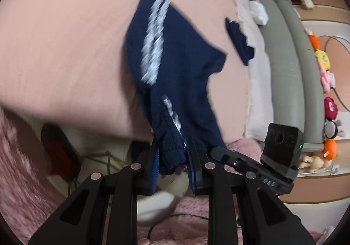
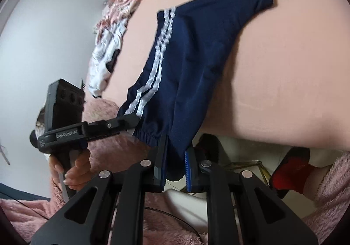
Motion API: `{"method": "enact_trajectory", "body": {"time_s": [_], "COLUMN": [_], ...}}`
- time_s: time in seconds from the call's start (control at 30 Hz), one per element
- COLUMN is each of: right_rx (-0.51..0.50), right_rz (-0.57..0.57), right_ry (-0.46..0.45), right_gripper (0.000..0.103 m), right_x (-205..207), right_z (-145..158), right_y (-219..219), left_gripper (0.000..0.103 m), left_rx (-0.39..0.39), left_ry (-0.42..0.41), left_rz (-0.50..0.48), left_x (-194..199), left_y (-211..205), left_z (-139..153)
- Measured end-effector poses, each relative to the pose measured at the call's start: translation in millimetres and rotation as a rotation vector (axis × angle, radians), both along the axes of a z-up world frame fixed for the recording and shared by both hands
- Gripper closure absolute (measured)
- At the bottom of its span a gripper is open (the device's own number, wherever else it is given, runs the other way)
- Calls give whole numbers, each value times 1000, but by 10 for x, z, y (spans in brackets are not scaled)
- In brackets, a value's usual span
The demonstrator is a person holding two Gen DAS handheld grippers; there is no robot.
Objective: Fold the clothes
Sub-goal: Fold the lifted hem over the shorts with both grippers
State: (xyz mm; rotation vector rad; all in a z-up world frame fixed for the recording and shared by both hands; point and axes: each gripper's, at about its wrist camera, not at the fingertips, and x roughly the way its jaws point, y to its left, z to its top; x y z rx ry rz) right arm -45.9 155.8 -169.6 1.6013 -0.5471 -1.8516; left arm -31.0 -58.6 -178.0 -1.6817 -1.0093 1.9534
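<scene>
Navy shorts (image 1: pixel 181 65) with white side stripes (image 2: pixel 153 65), draped from the near edge of a pink bed (image 1: pixel 65 37) toward the middle of both frames, elastic waistband end hanging off the edge at lower centre.

Left gripper (image 1: pixel 172 157) at bottom centre of the left wrist view, jaws pinching a bunched fold of the shorts' waistband, cloth filling the narrow gap between the blue-ridged pads (image 1: pixel 154 170). Much of that view smeared by motion blur, stripes most of all.

Right gripper (image 2: pixel 175 164) at bottom centre of the right wrist view, jaws nearly pressed together and nipping a thin layer of the navy fabric just beside the gathered waistband. Same gripper seen at lower right of the left wrist view, tip touching the cloth just right of the left jaws.

Left gripper again at lower left of the right wrist view, held by a hand (image 2: pixel 74 170), its tip clamped on the striped corner of the waistband.

Small dark blue garment (image 1: pixel 239 41) at upper right of the left wrist view, lying apart from the shorts near the bed's far edge. Crumpled pink-and-white clothes (image 2: pixel 111 43) at upper left of the right wrist view, beside the shorts. Fuzzy pink fabric (image 2: pixel 328 201) along the bottom of both frames. Red-and-black slipper (image 2: pixel 293 172) on the floor at lower right.
</scene>
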Motion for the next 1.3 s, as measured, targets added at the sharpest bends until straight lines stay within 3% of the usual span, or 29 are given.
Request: {"method": "enact_trajectory", "body": {"time_s": [0.23,0.27,0.3,0.33,0.37,0.43,0.53,0.63,0.77,0.83,0.87,0.9,0.93,0.97,1.13,1.23,1.3], "right_rx": [-29,-27,-26,-5,21,127,237,360,382,381,399,417,436,438,456,501,499], "right_rz": [-18,-51,-84,-123,-164,-194,-127,-36,41,79,101,124,147,145,115,120,115], "right_ry": [104,111,117,120,121,177,270,306,273,277,297,316,335,342,394,380,329], "right_gripper": [91,88,87,82,69,67,55,53,53,53,53,63,85,99,99,98,88], "right_x": [-631,-764,-898,-1013,-1124,-1248,-1249,-1239,-1230,-1194,-1167,-1140,-1112,-1111,-1118,-1139,-1172], "right_z": [330,330,330,314,293,318,346,221,14,-44,-72,-100,-128,-120,20,-35,-118], "right_y": [-3,1,5,10,15,-2,-127,-263,-423,-514,-568,-623,-677,-664,-516,-461,-387], "left_gripper": [77,63,42,34,32,32,36,50,55,58,70,86,91,93,94,91,84], "left_rx": [27,41,53,57,41,-27,-154,-272,-383,-429,-444,-454,-444,-432,-376,-443,-446], "left_ry": [65,74,82,93,126,210,297,314,365,347,337,332,345,361,450,374,324], "left_rz": [-4,4,18,52,76,88,32,-71,-197,-208,-202,-196,-189,-179,-100,-130,-134], "left_x": [-793,-938,-1072,-1161,-1228,-1263,-1169,-1093,-1078,-1111,-1134,-1157,-1175,-1192,-1289,-1383,-1393], "left_y": [-42,-82,-128,-202,-276,-363,-348,-194,103,138,127,111,78,46,-125,-60,-66], "left_z": [163,130,97,65,49,52,4,-80,-97,-157,-189,-210,-184,-153,60,-152,-242]}}
